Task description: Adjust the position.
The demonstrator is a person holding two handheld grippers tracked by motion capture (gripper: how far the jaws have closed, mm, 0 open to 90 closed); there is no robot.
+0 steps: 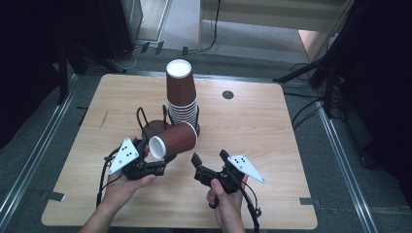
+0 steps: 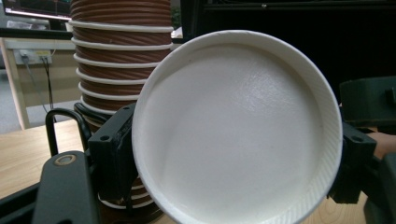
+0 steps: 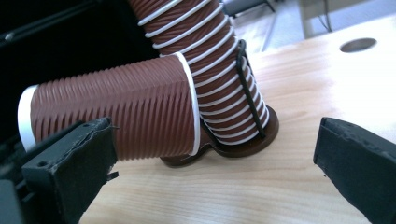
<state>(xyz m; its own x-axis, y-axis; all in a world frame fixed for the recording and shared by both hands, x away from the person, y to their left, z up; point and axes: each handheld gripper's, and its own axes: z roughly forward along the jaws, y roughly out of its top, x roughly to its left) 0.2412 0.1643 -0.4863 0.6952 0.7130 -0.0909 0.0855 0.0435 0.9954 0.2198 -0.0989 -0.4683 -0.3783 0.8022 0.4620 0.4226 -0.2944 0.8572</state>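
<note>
The left gripper pinches a brown paper cup lying sideways above the counter, its rim end against the stack of cups in the wire holder. The right gripper has its fingers spread with nothing between them, over bare wood with room toward the near and right edges. The left gripper view shows the cup's white base; the right gripper view shows its ribbed side.

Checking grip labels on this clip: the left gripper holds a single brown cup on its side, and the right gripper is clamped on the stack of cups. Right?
Not quite. The right gripper is open and holds nothing, apart from the stack of cups, as the high view shows. The left gripper does hold the single brown cup on its side.
</note>
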